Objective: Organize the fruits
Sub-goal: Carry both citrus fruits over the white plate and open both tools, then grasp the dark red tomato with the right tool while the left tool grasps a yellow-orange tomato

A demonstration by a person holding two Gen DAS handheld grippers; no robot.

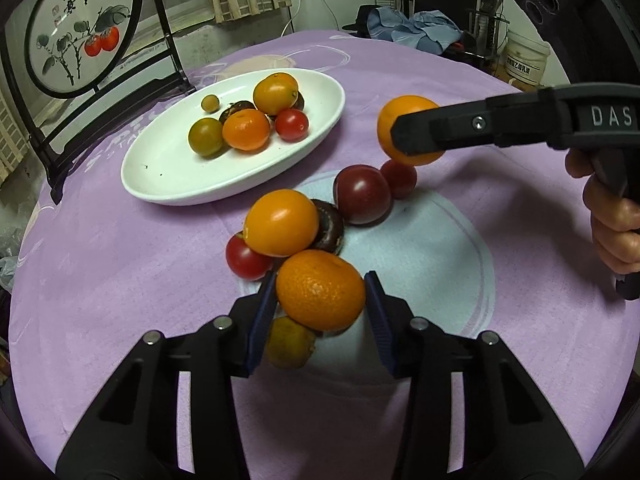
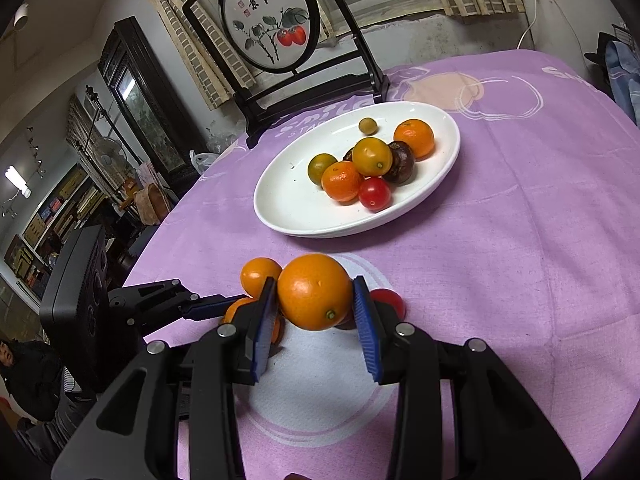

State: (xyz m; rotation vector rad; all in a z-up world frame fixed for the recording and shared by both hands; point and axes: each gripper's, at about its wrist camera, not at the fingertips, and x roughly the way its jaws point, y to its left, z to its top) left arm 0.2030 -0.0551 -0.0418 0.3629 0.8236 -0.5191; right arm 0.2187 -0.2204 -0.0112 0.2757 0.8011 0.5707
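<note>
My left gripper (image 1: 320, 294) is shut on a mandarin (image 1: 320, 290), held just above the cloth over a small greenish citrus (image 1: 290, 342). My right gripper (image 2: 314, 294) is shut on a smooth orange (image 2: 314, 292); in the left wrist view that gripper (image 1: 404, 130) holds the orange (image 1: 394, 116) above a red tomato (image 1: 400, 178). A loose pile lies on the cloth: an orange (image 1: 280, 222), a red tomato (image 1: 244, 260), a dark brown fruit (image 1: 330, 226) and a dark red fruit (image 1: 362, 194). The white oval plate (image 1: 168, 172) holds several fruits and also shows in the right wrist view (image 2: 288, 204).
A round table has a purple cloth (image 1: 120, 272). A framed persimmon painting on a black stand (image 1: 76, 32) is behind the plate at the table's far left edge. Clothes (image 1: 416, 28) and a white bucket (image 1: 526, 60) lie beyond the far edge.
</note>
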